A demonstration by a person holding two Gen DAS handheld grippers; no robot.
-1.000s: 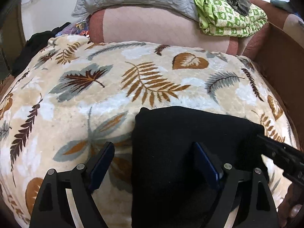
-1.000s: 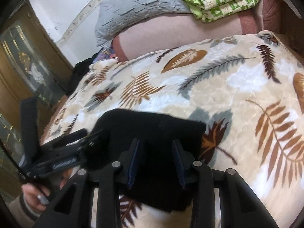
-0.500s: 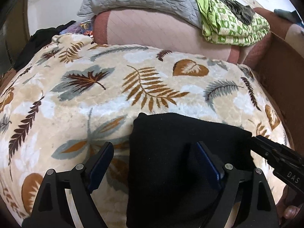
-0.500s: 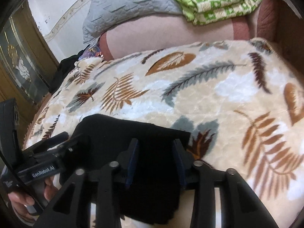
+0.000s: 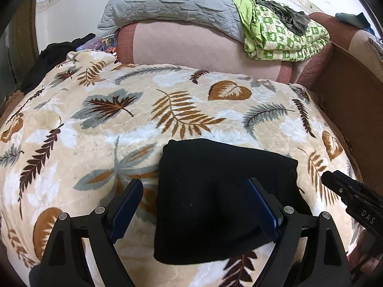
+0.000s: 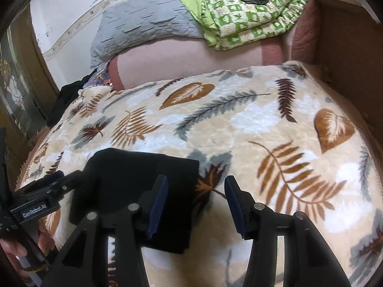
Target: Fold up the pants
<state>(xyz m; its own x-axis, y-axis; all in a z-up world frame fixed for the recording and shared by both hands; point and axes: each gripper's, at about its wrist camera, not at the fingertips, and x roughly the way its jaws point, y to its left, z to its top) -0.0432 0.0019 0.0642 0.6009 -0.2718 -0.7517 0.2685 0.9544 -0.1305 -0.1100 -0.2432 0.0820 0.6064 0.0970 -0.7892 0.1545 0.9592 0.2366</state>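
Pants: folded black bundle on the leaf blanket
Left gripper: wide, straddling its left edge, nearer
Right gripper: wide, empty, beside its right edge

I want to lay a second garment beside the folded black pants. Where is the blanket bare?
The leaf-print blanket is bare right of the folded pants and beyond them up to the pink bedding roll; left of them too. It is crowded near the pants: the left gripper straddles them and the right gripper hovers at their right edge.
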